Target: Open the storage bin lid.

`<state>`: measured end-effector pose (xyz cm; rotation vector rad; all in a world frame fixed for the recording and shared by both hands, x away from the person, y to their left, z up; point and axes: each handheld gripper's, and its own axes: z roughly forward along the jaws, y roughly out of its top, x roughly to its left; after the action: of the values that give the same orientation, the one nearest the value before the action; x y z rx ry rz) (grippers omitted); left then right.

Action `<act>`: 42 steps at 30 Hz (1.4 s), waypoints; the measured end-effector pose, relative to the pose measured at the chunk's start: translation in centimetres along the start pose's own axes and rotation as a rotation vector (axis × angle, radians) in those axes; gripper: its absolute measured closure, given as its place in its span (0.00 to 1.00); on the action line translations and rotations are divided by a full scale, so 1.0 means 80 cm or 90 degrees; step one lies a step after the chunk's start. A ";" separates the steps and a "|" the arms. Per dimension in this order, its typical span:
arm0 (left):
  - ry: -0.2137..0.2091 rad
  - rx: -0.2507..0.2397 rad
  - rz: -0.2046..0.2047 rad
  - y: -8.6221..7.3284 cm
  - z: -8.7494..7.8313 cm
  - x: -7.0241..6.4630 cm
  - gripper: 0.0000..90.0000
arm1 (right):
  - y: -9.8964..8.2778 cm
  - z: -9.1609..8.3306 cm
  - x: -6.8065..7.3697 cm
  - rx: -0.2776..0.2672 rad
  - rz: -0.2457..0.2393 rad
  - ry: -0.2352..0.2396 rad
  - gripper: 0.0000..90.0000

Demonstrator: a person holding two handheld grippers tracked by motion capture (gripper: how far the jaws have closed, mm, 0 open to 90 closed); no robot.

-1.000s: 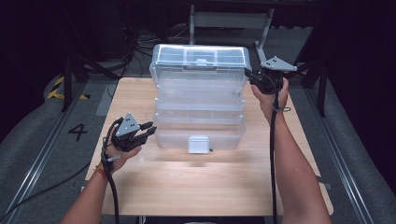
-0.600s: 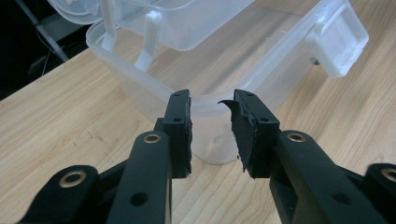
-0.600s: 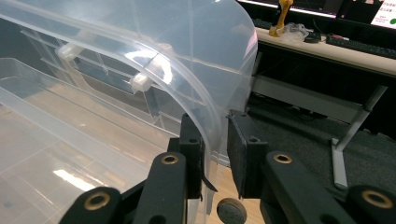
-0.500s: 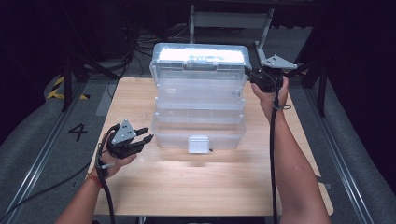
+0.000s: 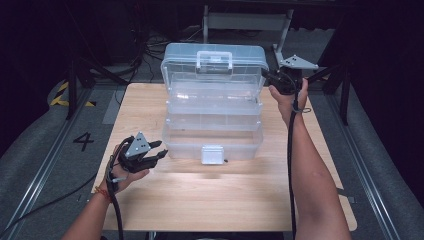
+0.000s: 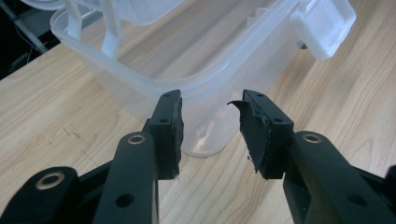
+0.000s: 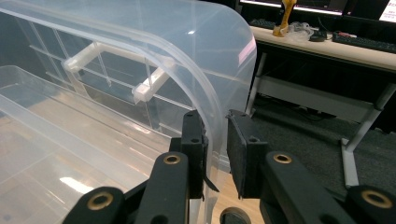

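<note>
Lab or studio, dark floor cables (image 5: 145,50), desk with keyboards (image 7: 364,42)

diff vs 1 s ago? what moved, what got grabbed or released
The lid of the clear tiered box swung up from flat to standing upright, lifted by the right claw, clamped on the lid's edge. The left claw slid down off the box's left front corner; its jaws have just been opening, nothing between them. The base and the white latch kept their place.
</note>
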<state>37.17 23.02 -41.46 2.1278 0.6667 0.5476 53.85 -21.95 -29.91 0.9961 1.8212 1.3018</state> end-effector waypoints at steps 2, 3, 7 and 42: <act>0.000 0.001 -0.002 -0.001 -0.001 0.003 0.66 | 0.000 0.002 0.000 -0.002 -0.002 -0.003 0.87; -0.003 -0.002 -0.006 -0.002 -0.001 0.004 0.66 | 0.000 0.003 -0.001 -0.003 0.002 -0.001 0.87; -0.006 -0.002 -0.014 -0.004 -0.001 0.005 0.67 | 0.000 0.007 -0.004 -0.006 0.010 0.003 0.87; -0.040 0.165 -0.049 -0.080 0.007 -0.005 0.39 | 0.014 0.022 -0.021 0.008 0.000 0.008 0.95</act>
<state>35.48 25.83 -47.02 2.3370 0.8179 0.3662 56.38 -22.42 -29.17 0.9961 1.8411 1.3016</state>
